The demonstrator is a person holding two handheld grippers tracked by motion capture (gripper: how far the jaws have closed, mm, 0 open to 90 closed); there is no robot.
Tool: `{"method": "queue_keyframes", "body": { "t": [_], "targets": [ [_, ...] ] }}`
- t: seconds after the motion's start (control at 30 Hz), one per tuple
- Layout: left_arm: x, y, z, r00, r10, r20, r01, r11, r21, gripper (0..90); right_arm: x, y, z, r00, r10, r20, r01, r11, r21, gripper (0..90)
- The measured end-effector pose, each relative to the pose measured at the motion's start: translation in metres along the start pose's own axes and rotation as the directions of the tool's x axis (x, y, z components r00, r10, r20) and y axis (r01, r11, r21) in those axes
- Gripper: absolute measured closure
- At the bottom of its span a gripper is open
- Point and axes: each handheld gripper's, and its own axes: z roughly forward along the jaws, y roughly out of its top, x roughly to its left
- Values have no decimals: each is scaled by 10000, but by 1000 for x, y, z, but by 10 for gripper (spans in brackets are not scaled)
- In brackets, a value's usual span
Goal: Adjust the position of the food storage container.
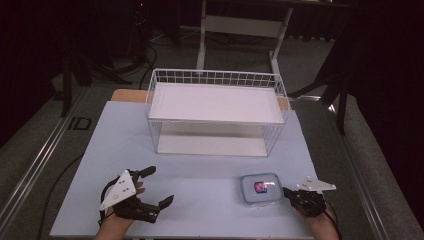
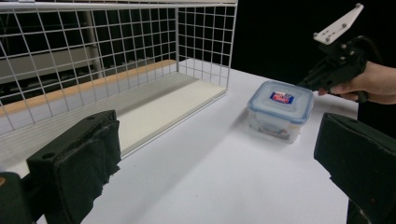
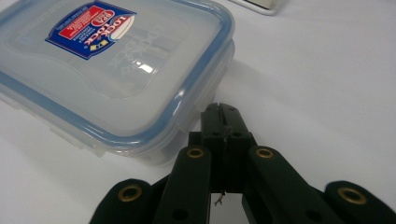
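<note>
While the right gripper [image 3: 223,122] has its fingers closed, the clear blue-rimmed container [image 3: 112,70] sits lidded.

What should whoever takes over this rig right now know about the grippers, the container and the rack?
Left gripper: open, empty, over the table's near left.
Right gripper: shut, empty, tips at the near side of the clip-lock plastic container.
Container: lid on, on the table's near right, in front of the white wire rack.
Done: nothing visible; rack shelves bare.
Left: probably to grip and move the container.
</note>
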Motion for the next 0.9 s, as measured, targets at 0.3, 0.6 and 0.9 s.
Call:
{"method": "queue_keyframes", "body": {
  "t": [0.3,0.6,0.9],
  "targets": [
    [-1,0,1,9999,93,79,-94,9999,76,15,25,18,29,9984,-263,-495,282,9989,369,900],
    [-3,0,1,9997,195,114,-197,9997,136,16,27,9,19,9978,69,-665,-51,9996,268,900],
    [-3,0,2,9997,216,147,-218,9996,169,15,40,18,28,9946,185,-1023,-138,9988,471,900]
  ]
}}
